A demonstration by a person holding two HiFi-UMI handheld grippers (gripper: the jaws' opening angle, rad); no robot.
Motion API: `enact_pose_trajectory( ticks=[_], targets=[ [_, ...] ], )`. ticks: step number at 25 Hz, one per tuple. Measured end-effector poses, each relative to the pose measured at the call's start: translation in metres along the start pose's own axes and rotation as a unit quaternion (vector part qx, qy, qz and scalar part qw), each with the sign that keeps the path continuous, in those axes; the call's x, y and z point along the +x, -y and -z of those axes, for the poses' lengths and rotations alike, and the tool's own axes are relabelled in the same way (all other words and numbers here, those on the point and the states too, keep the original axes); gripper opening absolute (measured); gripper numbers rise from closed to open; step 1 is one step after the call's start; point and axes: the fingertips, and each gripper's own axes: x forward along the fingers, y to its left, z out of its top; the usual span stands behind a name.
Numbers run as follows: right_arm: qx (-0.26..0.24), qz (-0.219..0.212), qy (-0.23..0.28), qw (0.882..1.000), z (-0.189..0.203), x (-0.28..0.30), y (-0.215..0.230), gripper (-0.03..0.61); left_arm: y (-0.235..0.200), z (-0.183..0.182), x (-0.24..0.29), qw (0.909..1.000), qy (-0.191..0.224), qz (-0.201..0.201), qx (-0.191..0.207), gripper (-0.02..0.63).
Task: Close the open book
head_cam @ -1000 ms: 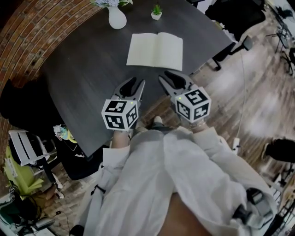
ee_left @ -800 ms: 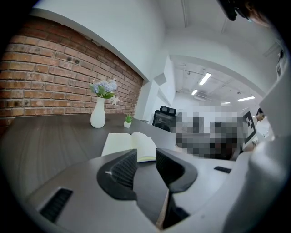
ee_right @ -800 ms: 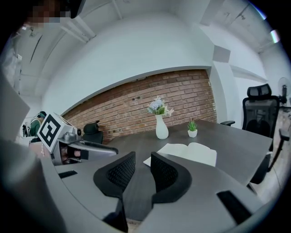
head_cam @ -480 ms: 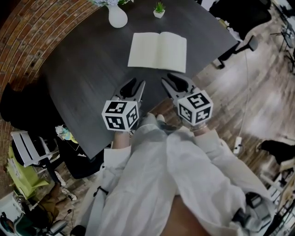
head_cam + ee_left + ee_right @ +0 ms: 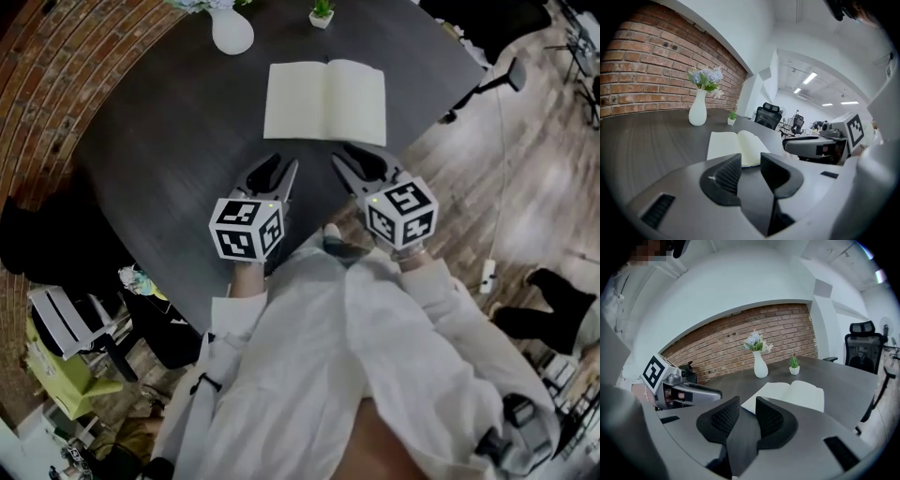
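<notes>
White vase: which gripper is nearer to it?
Left. In the head view the left gripper is over the table's near side, below the vase and slightly right; the right gripper is farther right, by the book's right page.

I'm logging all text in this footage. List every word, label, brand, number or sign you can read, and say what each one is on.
There are no readable words, numbers or brand marks in any view.
The open book: both pages look blank.
The left hand-held gripper and right hand-held gripper: black-and-white square markers only, no lettering.
The white vase and potted plant: no labels visible.
</notes>
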Motion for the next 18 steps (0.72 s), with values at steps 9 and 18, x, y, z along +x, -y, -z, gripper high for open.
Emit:
enact_pose_trajectory(
  ticks=[9,18],
  targets=[
    [-0.039,0.003,-0.038,0.999,0.001,0.032,0.003,0.1,-0.033,-0.013,0.004,0.9995,-0.016,-0.006,0.025,0.123],
    [-0.098,-0.004,-0.086,0.991,0.006,0.08,0.005,0.1,-0.073,-0.014,0.011,0.9995,-0.019,-0.023,0.008,0.123]
  ],
)
